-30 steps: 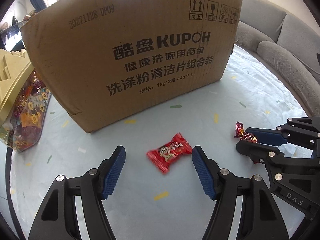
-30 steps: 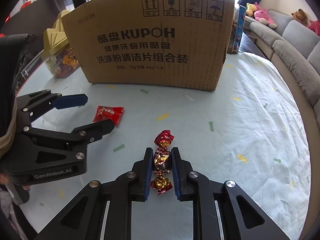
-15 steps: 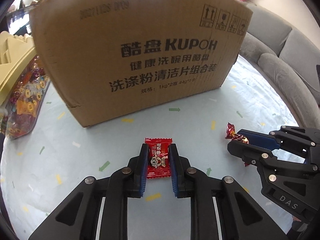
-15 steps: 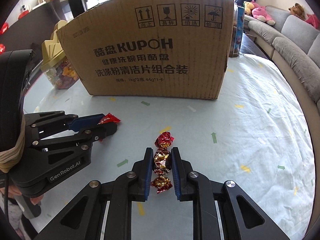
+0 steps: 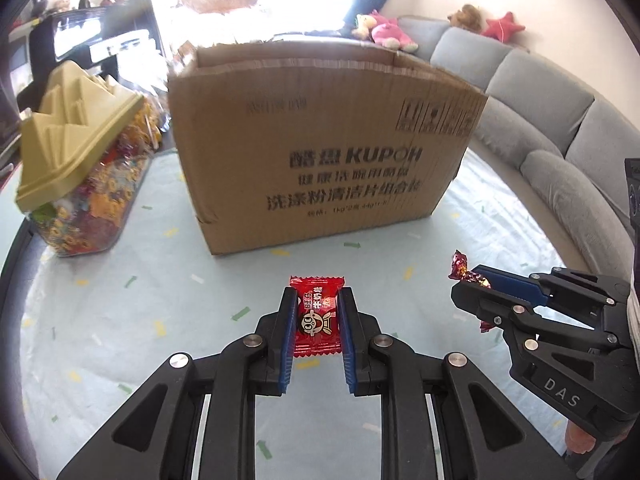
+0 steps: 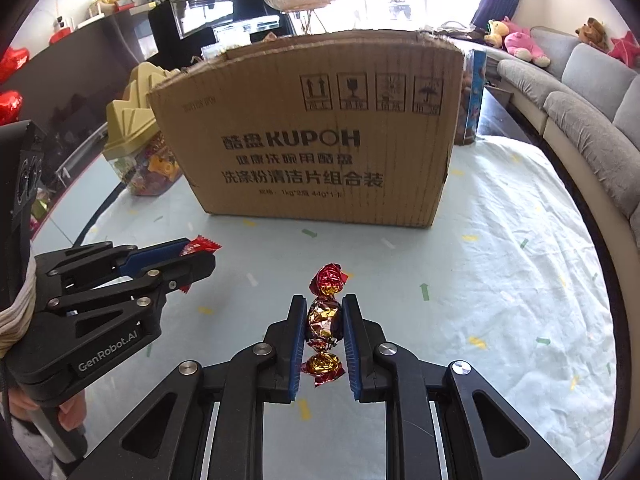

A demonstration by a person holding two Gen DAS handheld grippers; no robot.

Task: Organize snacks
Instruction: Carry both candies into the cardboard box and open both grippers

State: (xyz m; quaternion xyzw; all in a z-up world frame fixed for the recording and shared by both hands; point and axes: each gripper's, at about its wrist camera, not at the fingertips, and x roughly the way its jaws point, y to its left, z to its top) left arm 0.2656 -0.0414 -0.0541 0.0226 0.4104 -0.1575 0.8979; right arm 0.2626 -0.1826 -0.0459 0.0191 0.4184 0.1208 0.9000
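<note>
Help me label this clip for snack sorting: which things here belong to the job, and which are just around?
Job: red flat candy in left hand-held gripper; foil twist candy in right hand-held gripper; cardboard box; candy jar.

Around: grey sofa; plush toys.

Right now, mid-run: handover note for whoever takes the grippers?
Left gripper: shut on the red candy packet, lifted off the tablecloth.
Right gripper: shut on the foil-wrapped candy, also in the air.
Cardboard box stands just ahead, top open; candy jar to its left.
Done: both candies picked up.
Left: probably drop both into the box; nothing released yet.
</note>
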